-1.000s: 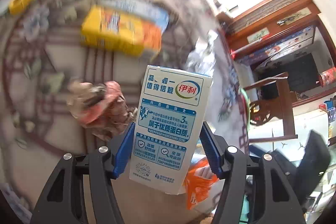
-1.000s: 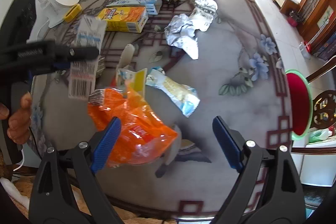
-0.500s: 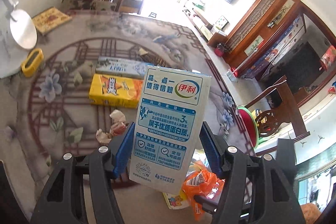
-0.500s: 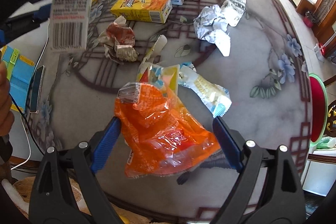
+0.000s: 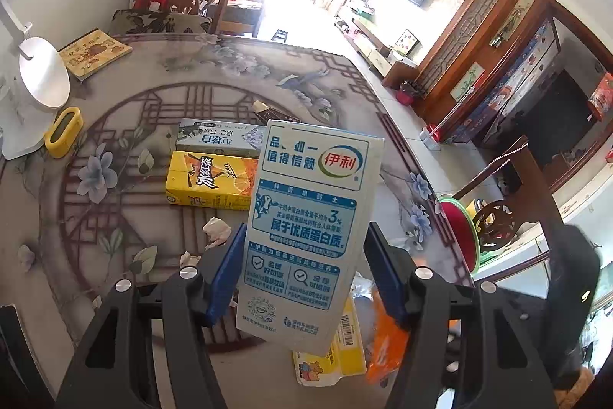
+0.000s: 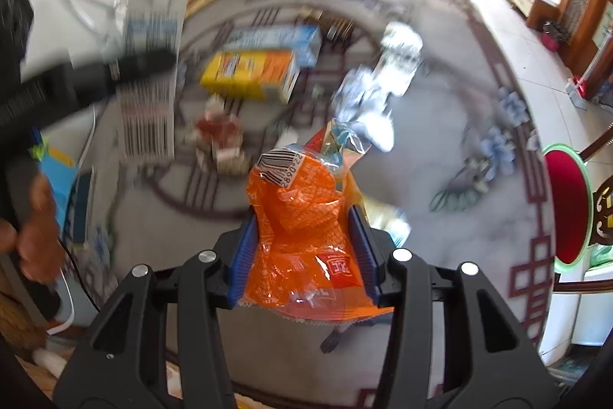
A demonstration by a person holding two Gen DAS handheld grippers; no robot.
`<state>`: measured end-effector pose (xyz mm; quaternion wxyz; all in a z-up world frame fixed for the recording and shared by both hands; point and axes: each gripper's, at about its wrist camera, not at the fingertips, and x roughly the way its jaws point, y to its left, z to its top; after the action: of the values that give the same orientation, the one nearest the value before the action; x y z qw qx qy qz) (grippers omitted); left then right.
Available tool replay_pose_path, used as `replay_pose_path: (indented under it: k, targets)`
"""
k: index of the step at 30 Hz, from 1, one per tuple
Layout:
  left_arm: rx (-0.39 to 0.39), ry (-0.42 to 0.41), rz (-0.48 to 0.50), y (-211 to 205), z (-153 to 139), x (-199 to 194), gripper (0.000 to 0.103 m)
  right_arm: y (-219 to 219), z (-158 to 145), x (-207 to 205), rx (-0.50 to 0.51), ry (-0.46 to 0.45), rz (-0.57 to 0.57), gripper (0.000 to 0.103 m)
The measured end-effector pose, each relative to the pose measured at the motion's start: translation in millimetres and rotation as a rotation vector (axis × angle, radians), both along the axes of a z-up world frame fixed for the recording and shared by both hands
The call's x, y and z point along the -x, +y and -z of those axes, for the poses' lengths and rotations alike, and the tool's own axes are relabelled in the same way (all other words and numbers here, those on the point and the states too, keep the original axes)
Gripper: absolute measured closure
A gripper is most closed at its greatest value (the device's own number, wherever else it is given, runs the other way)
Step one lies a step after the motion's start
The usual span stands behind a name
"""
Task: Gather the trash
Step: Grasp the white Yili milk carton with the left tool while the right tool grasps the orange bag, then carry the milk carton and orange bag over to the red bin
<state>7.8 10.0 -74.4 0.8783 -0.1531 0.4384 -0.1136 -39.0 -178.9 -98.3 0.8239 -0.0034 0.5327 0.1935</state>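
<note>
A white and blue milk carton (image 5: pixel 310 217) stands upright between the blue pads of my left gripper (image 5: pixel 302 236), which is shut on it above the table. In the right wrist view, that carton (image 6: pixel 149 94) shows blurred at the upper left, with a hand (image 6: pixel 34 236) below it. My right gripper (image 6: pixel 302 221) has its jaws closing on a crumpled orange plastic wrapper (image 6: pixel 299 202), and both pads press its sides. The wrapper hangs just above the patterned table (image 6: pixel 440 217). A yellow packet (image 5: pixel 337 351) lies under the carton.
A yellow box (image 5: pixel 208 183) and a blue-grey box (image 5: pixel 218 140) lie mid-table. Crumpled red-white paper (image 6: pixel 220 137) and silver foil wrappers (image 6: pixel 379 83) lie nearby. A white lamp base (image 5: pixel 44 77) and a yellow holder (image 5: pixel 63 131) sit at the left. A red-seated chair (image 6: pixel 567 209) stands at the right edge.
The right jaws have narrowed from wide open onto the orange wrapper and lifted it. The left gripper has risen and tilted up with the carton, then held still.
</note>
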Motion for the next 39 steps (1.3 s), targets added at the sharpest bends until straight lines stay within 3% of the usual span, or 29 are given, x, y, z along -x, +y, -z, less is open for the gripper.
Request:
replay_pose_path:
  k: [13, 27, 39]
  targets:
    - [-0.042, -0.006, 0.004, -7.6, -3.3, -1.3, 0.044, -23.0, -34.8, -15.7, -0.046, -0.091, 0.114, 0.057]
    - [-0.07, 0.004, -0.005, -15.7, -7.4, -4.0, 0.044, -35.1, -40.8, -19.2, -0.067, -0.113, 0.134, 0.057]
    - [-0.069, 0.019, 0.03, -49.4, -5.0, -13.2, 0.044, -69.8, -42.2, -23.8, -0.061, -0.109, 0.172, 0.057]
